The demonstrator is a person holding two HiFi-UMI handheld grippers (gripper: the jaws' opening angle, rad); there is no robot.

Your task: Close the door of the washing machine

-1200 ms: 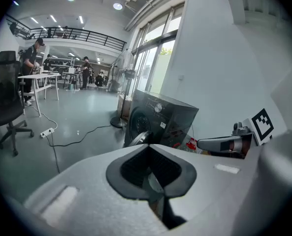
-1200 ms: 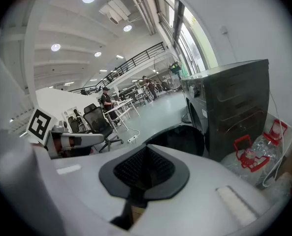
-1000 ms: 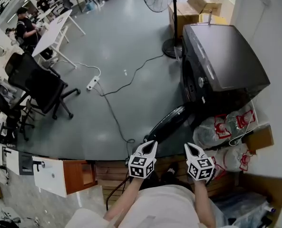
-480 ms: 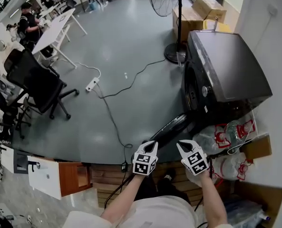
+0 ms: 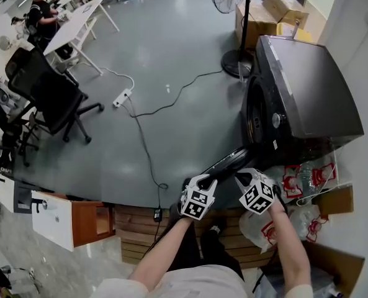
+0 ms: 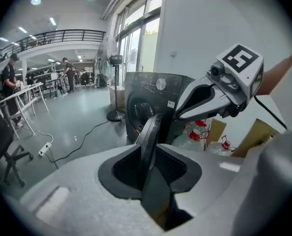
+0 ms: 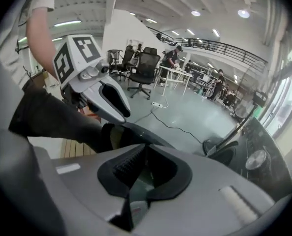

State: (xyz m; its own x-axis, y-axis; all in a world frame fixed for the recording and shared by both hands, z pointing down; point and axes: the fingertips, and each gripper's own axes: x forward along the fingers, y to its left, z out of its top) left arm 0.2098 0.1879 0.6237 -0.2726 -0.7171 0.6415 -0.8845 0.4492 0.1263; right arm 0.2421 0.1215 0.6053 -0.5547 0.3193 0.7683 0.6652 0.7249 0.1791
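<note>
The dark washing machine (image 5: 308,92) stands at the right with its round door (image 5: 228,162) swung open toward me. My left gripper (image 5: 203,181) hovers at the door's near edge. In the left gripper view the door (image 6: 154,123) shows edge-on, in line with the gap of my left gripper (image 6: 153,156). Its jaws are opening and the pads do not press on the door. My right gripper (image 5: 248,180) is just right of it, over the door near the machine's front, shut with nothing in it. The right gripper (image 6: 184,112) also shows in the left gripper view.
Bagged water bottles (image 5: 303,177) lie against the machine's near side. A fan stand (image 5: 239,61) and cardboard boxes (image 5: 278,8) are behind it. A cable (image 5: 143,135) crosses the grey floor, with office chairs (image 5: 47,101) at left. I stand on a wooden platform (image 5: 140,223) beside a cabinet (image 5: 69,219).
Both grippers moved forward and down toward the open door. The right gripper rolled, so its marker cube faces differently. The left gripper now sits at the door's edge.
</note>
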